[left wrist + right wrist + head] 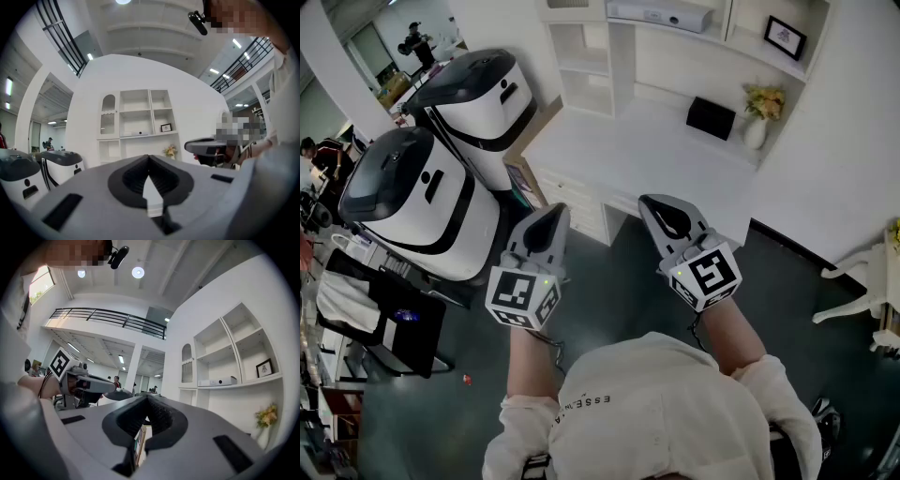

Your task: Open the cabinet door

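A white desk (647,141) with a shelf unit (581,56) stands ahead of me against the wall. Low drawers and door fronts (572,195) show under its left end. In the left gripper view an arched door (108,117) closes the unit's upper left bay. My left gripper (555,211) is held in the air short of the desk, its jaws shut with nothing between them (149,158). My right gripper (654,202) hangs beside it at about the same height, jaws shut and empty (149,398). Neither gripper touches the furniture.
Two large white-and-black machines (422,202) (478,103) stand left of the desk. On the desk are a black box (711,118) and a vase of flowers (759,117); a framed picture (785,37) sits on a shelf. A white chair (862,281) stands at right.
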Demonstrator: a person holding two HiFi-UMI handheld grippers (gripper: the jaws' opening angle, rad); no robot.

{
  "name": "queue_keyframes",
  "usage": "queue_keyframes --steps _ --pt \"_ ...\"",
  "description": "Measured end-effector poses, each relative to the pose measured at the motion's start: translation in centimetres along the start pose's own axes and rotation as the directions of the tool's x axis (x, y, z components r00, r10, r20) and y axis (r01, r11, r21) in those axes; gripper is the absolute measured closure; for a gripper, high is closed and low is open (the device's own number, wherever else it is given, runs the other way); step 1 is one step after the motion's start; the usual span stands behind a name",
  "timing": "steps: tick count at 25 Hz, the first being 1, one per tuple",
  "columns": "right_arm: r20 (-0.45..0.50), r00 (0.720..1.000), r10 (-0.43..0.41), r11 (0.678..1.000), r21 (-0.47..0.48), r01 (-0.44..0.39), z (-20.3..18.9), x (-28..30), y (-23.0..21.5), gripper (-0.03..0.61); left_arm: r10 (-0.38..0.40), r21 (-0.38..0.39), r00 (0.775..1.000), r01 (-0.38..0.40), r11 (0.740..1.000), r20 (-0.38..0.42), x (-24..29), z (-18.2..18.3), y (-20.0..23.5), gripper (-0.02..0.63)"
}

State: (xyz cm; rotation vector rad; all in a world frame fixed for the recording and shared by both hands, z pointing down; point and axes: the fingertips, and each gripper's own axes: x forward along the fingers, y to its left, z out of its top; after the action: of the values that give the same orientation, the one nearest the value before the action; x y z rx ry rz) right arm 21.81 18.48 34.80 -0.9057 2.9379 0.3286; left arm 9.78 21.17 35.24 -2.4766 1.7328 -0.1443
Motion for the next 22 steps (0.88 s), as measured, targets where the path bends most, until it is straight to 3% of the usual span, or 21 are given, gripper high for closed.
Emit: queue_keyframes --steps 12,18,20,21,22 --pt "-0.042 0.999 -0.033 0.999 0.031 0.034 -1.1 0.9 0.3 0.569 0.008 -0.037 1.000 -0.008 0.999 -0.003 -0.9 -0.8 0.7 0.611" --pt "-0.038 0.999 -0.027 0.997 0.077 0.030 -1.3 3.5 2.5 0.569 0.042 -0.084 0.998 -0.038 0.996 0.045 -2.8 -1.3 4.1 0.609" --pt "-0.044 0.998 -0.036 0.996 0.085 0.040 -1.8 4.6 3.2 0.569 0.062 -0.084 0.996 -0.057 0.995 0.058 -3.3 -1.5 5.8 0.554" --pt "-0.048 0.998 -0.040 0.995 0.089 0.044 -2.0 5.1 3.6 0.570 0.060 -0.078 0.996 -0.055 0.995 0.062 -3.4 -1.6 6.5 0.473" --pt "-0.051 0.998 -0.042 0.995 0.093 0.047 -2.1 5.7 3.8 0.570 0.052 -0.074 0.996 -0.047 0.996 0.066 -3.5 -1.7 7.2 0.440"
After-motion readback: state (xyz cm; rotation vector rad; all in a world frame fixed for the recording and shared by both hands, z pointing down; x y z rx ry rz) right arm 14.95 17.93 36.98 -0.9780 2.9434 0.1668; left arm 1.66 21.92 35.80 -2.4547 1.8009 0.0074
